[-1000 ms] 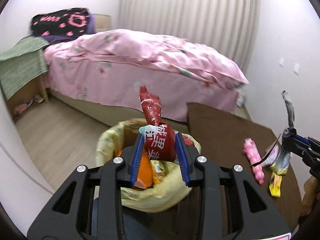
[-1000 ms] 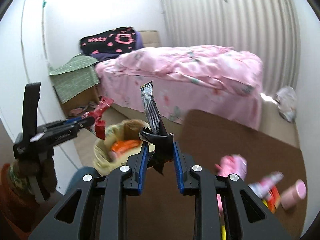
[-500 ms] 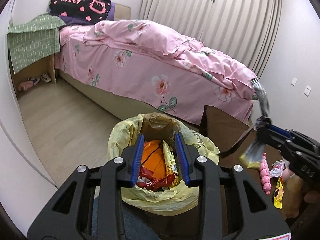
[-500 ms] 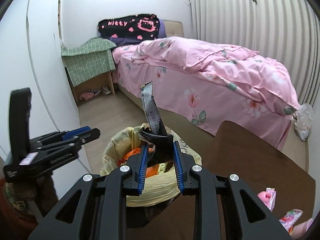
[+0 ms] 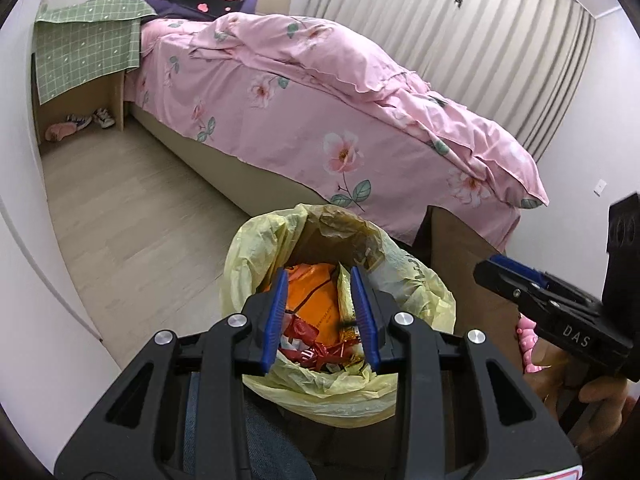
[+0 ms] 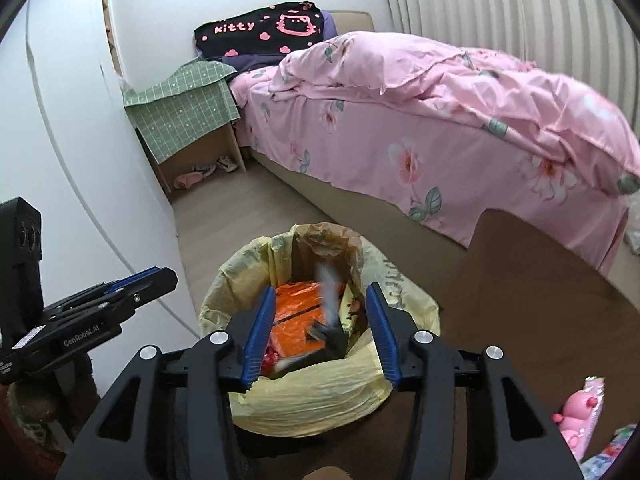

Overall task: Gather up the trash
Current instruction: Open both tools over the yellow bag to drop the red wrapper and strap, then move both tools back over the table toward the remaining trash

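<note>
A bin lined with a yellow bag [image 5: 256,248] stands below both grippers, with orange and red wrappers [image 5: 308,332] inside. My left gripper [image 5: 322,308] hangs open over the bin mouth, nothing between its blue pads. My right gripper [image 6: 320,330] is over the same bin [image 6: 224,280]. Its jaws are opening, and a grey-and-black wrapper [image 6: 330,316], blurred, drops free between them without touching the pads. Each gripper also shows in the other's view: the right gripper [image 5: 486,272] at the right edge, the left gripper [image 6: 160,280] at the left.
A brown table [image 6: 520,280] lies right of the bin, with a pink packet [image 6: 576,412] and other litter at its near right corner. A pink bed [image 5: 320,112] fills the background. A white wall is close on the left.
My left gripper let the red wrapper fall into the bin and moved lower over it. My right gripper swung over the bin and opened, and the grey-black wrapper left its pads.
</note>
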The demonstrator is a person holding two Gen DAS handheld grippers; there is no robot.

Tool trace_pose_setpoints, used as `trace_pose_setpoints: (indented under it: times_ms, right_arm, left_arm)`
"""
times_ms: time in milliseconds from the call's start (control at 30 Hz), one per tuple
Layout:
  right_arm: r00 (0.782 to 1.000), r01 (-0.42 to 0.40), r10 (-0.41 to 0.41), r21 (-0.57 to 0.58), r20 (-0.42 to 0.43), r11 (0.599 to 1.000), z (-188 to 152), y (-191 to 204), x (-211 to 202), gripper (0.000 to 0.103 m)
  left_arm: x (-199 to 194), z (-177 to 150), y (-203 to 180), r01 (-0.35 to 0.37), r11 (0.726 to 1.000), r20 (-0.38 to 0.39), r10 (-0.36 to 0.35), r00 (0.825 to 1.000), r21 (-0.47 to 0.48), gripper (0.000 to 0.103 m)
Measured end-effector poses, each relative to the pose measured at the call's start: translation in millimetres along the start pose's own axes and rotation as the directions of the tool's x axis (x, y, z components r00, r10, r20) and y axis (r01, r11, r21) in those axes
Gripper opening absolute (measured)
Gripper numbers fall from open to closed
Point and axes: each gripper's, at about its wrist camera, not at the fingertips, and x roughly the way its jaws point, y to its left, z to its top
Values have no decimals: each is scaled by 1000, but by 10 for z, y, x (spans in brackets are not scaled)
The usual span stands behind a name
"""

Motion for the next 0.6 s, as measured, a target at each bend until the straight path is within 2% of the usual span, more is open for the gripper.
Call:
trace_pose_setpoints:
  times_ms: [200, 400, 500, 600]
  right_arm:
    - [999, 49, -49, 38, -3, 998, -277, -198, -290, 46]
    - [984, 170, -173, 74, 31, 983, -763, -481, -912, 46]
    - [965, 249, -256, 103, 51, 963, -1013, -655, -1259, 46]
    - [929, 352, -362, 123, 70, 928, -1281, -806, -1603, 46]
  left_arm:
    - [-28, -58, -181, 13, 999, -18, -12, 1000, 49, 35]
    - [-84, -147, -562, 56, 987, -17, -54, 998, 148, 42]
    - [-78, -211, -790, 88, 976, -32, -83, 996, 199, 44]
    - [-47, -312, -1035, 143, 959, -66, -131, 989, 246, 49]
